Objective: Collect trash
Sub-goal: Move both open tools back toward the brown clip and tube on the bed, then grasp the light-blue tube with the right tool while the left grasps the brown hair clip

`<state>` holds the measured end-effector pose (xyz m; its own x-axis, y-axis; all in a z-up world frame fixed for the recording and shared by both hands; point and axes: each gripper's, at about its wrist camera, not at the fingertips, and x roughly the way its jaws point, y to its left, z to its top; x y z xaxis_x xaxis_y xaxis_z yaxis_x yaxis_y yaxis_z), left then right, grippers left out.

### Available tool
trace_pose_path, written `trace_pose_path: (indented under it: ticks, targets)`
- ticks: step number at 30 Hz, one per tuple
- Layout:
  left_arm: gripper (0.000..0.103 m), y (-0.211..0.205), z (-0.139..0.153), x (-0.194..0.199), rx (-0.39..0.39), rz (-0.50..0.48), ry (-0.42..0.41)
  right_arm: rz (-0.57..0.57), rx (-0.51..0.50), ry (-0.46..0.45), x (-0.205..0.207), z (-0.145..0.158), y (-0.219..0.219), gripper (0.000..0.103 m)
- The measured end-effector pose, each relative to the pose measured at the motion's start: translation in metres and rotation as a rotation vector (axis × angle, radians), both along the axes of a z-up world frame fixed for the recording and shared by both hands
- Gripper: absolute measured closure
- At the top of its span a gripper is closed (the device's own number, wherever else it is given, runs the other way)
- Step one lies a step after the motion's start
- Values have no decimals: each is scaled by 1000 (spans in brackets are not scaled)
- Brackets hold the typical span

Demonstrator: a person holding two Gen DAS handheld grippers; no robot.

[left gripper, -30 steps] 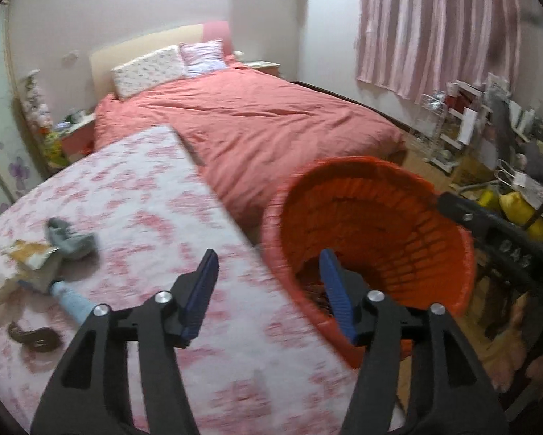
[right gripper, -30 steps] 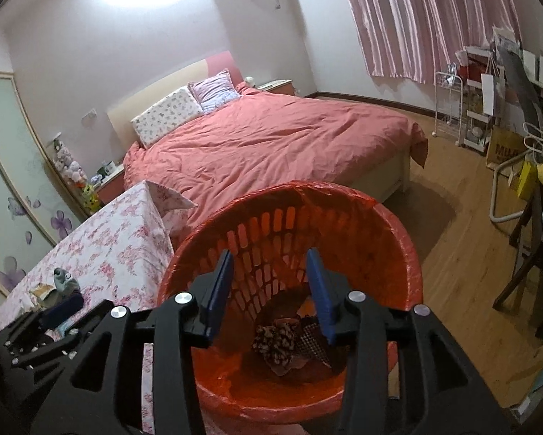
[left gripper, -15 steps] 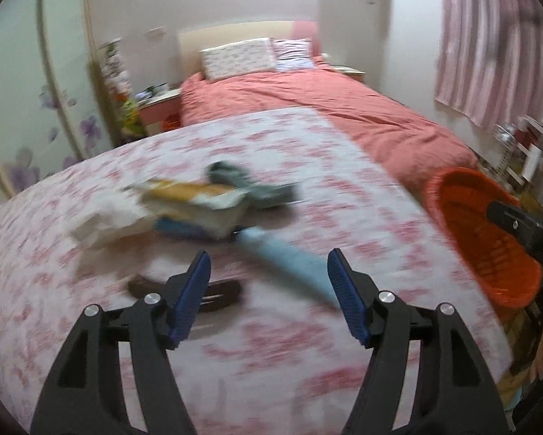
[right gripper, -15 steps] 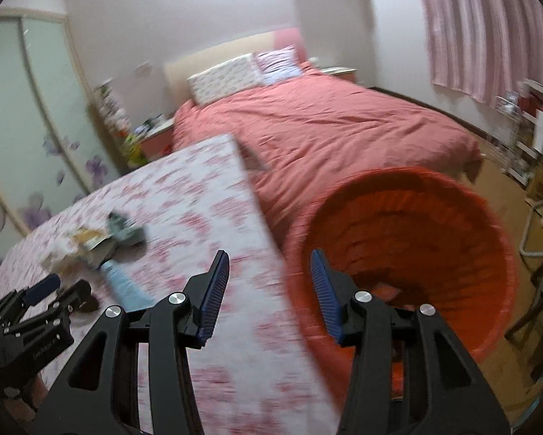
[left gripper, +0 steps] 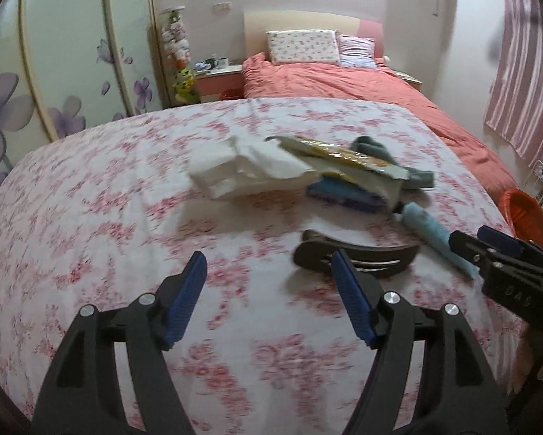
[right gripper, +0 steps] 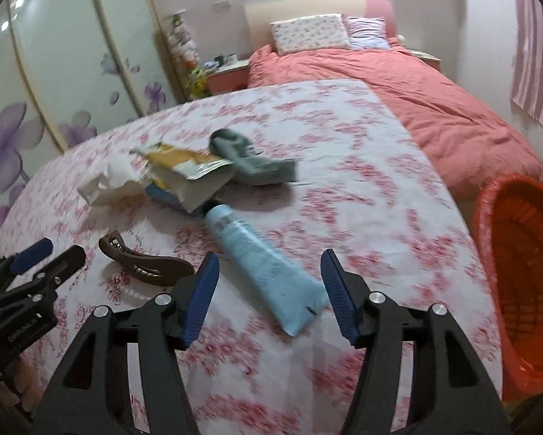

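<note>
Blue tube lies between your right gripper's parted jaws; left gripper gapes too, so a slack squeeze slips off.

1. Right gripper: jaws apart, poised above the flat end of the light-blue tube on the floral tablecloth.
2. Brown hair clip: left of the tube.
3. Orange basket: beside the table's right edge.
4. Left gripper: lower left.

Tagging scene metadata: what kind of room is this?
A home bedroom: a made bed with pillows, a nightstand beside it, and a flower-printed sliding wardrobe.
</note>
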<state>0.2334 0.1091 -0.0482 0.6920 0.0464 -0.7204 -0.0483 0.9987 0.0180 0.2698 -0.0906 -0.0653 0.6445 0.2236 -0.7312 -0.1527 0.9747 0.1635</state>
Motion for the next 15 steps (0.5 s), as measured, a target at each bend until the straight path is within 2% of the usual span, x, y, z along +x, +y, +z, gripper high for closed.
trace_pose_path:
  ticks: [6, 7, 8, 11, 15]
  targets:
    - [31, 12, -6, 4, -19, 11, 15, 31, -84, 40, 14, -13, 20, 45]
    - [29, 11, -7, 4, -19, 9, 15, 26, -86, 45, 14, -14, 19, 48]
    - [29, 10, -8, 4, -19, 7, 17, 20, -88, 41, 14, -14, 18, 57]
    - [28, 6, -10, 8, -26, -3, 25, 16, -91, 40, 13, -14, 14, 64]
    - [27, -5, -13, 14, -33, -26, 35, -23, -99, 41, 5, -14, 4, 67]
